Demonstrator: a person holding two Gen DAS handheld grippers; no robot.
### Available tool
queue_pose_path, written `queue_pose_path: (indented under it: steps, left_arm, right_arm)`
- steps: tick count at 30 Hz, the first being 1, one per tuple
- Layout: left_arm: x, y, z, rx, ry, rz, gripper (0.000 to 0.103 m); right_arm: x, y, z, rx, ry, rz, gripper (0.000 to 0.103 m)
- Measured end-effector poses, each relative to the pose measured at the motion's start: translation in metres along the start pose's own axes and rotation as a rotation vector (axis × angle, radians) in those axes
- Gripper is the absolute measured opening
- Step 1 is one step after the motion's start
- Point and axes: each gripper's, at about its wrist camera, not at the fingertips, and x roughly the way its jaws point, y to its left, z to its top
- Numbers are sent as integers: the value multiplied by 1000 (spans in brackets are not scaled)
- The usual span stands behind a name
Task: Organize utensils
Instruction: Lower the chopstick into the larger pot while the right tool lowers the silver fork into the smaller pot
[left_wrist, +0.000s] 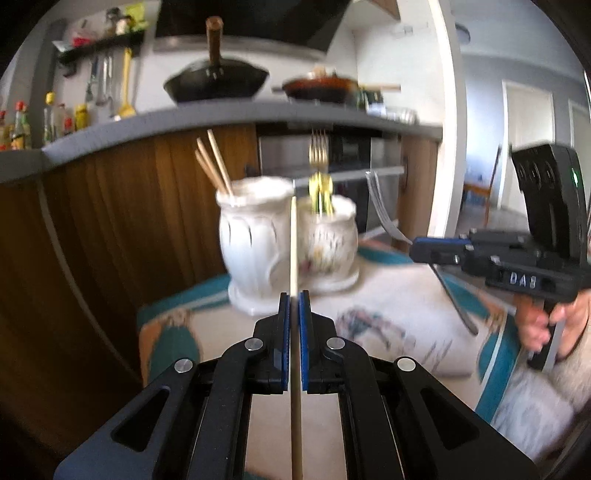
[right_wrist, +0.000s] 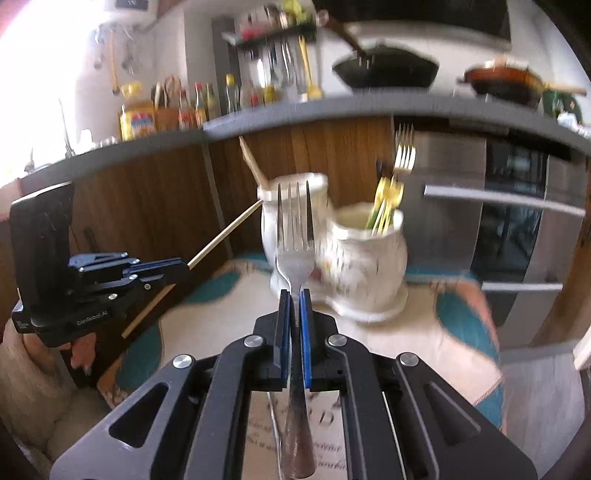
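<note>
Chopstick (left_wrist: 293, 240) is pinched in your left gripper (left_wrist: 294, 295), fork (right_wrist: 295, 236) in your right gripper (right_wrist: 294, 295), both short of the white holder (left_wrist: 255, 236). Thin grips: either may pivot, snag its rim.

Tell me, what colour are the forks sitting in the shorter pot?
Gold, the forks in the shorter pot. The right wrist view shows them best.

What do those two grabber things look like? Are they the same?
Yes, they match. The left gripper and right gripper are black, with blue pads inside the fingers and round silver pins on angular linkages. Each has a pistol-style handle and a black block on top. White letters mark their sides. No sleeves show.
</note>
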Motion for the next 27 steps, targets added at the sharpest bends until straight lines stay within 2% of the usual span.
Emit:
queue_pose_path:
  steps: [3,7,9,15,17,19,22,27]
  left_arm:
    - [-1,3,13,-29,-68,-6,5]
    - [15,10,40,-81,-114,-45,5]
    - [24,13,53,-87,-154,-36,5]
    - [52,39,88,-215,-335,-71,5]
    - [62,46,97,-248,-365,-98,5]
    - [73,47,106,-249,-381,-112,5]
    - [87,44,113,-223,-403,-93,5]
    - [104,38,118,-192,-429,-27,5]
  right_arm:
    - [-1,-1,12,3,-74,-32,5]
    - [1,-6,36,19,-145,-56,5]
    - [3,-12,49,37,-186,-63,5]
    - [29,-45,84,128,-292,-85,5]
    - [39,-54,90,159,-310,-91,5]
    - [51,-63,97,178,-323,-93,5]
    - [67,-70,101,193,-327,-104,5]
    - [85,-71,101,173,-339,-164,5]
